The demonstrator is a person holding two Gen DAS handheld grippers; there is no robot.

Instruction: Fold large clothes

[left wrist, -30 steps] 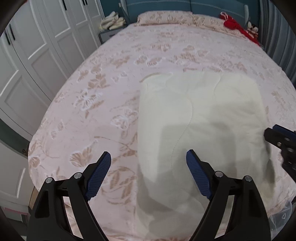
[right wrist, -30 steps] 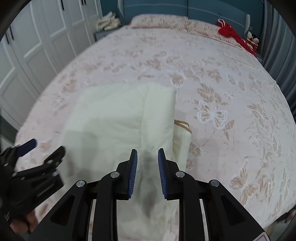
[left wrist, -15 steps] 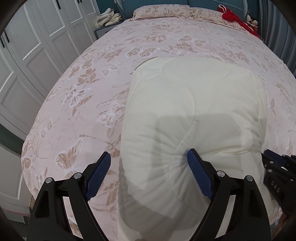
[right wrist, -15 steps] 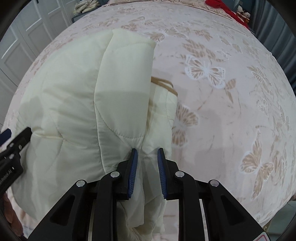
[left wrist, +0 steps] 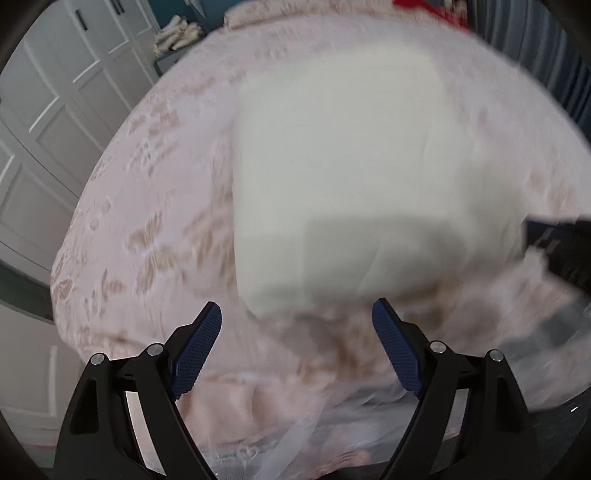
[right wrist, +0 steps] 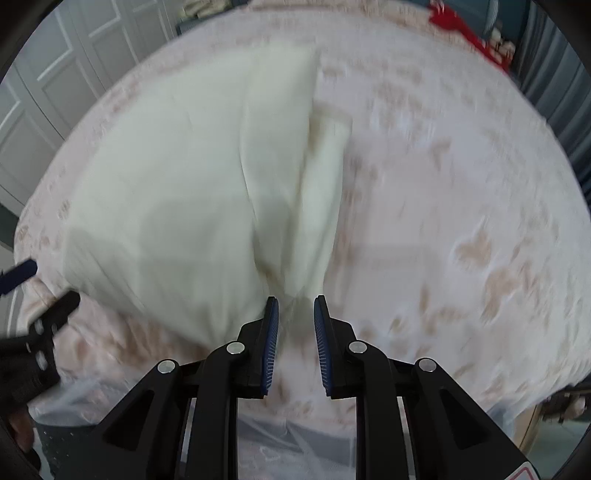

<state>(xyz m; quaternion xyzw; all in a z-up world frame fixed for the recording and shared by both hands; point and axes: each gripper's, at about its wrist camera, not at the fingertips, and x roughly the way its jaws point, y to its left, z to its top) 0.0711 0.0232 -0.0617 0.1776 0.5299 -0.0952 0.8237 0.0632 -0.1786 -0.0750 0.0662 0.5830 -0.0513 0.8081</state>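
A cream quilted cloth lies folded in a thick rectangle on the pink butterfly bedspread. My left gripper is open wide just short of the cloth's near edge, with only bedspread between its fingers. In the right wrist view the cloth tapers toward my right gripper, whose jaws stand a narrow gap apart; nothing is pinched between the pads. A lower layer sticks out on the cloth's right side. Each gripper shows in the other's view: right gripper, left gripper. Both views are blurred.
White wardrobe doors stand along the left of the bed. A red item lies at the far right near the pillows. Clear plastic wrap hangs over the bed's near edge below the grippers. Bare bedspread stretches right of the cloth.
Both grippers have drawn back toward the bed's near edge; the cloth that lay under and between their fingers half a second ago now lies beyond the fingertips. Jaw gaps look unchanged.
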